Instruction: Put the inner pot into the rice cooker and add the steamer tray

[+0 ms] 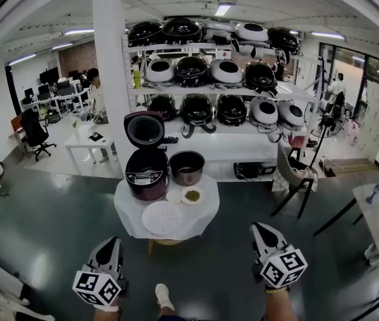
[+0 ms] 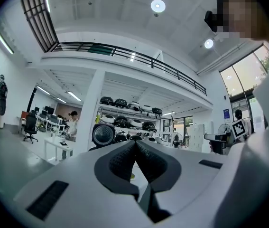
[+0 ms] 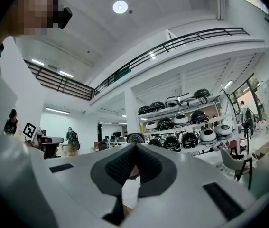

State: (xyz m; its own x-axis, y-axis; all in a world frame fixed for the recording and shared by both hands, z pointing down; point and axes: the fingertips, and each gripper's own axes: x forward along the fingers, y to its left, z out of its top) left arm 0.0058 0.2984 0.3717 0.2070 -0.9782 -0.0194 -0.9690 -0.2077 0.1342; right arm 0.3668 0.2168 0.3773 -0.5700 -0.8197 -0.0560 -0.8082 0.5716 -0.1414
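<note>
My left gripper (image 1: 111, 246) is closed on nothing, held low and well short of the rice cooker (image 1: 147, 174); I judge the approach has not begun. The rice cooker stands upright on the white-draped surface (image 1: 128, 214), lid swung up so its cavity faces upward, ready to receive. In front of the rice cooker, slightly right, a pale disc lies flat, which I take for the steamer tray (image 1: 162, 218). Just right of the rice cooker the inner pot (image 1: 186, 168) stands upright, mouth up, axis vertical, so a plain lift and lower should seat it. My right gripper (image 1: 261, 233) is likewise closed and empty, well short of the rice cooker.
</note>
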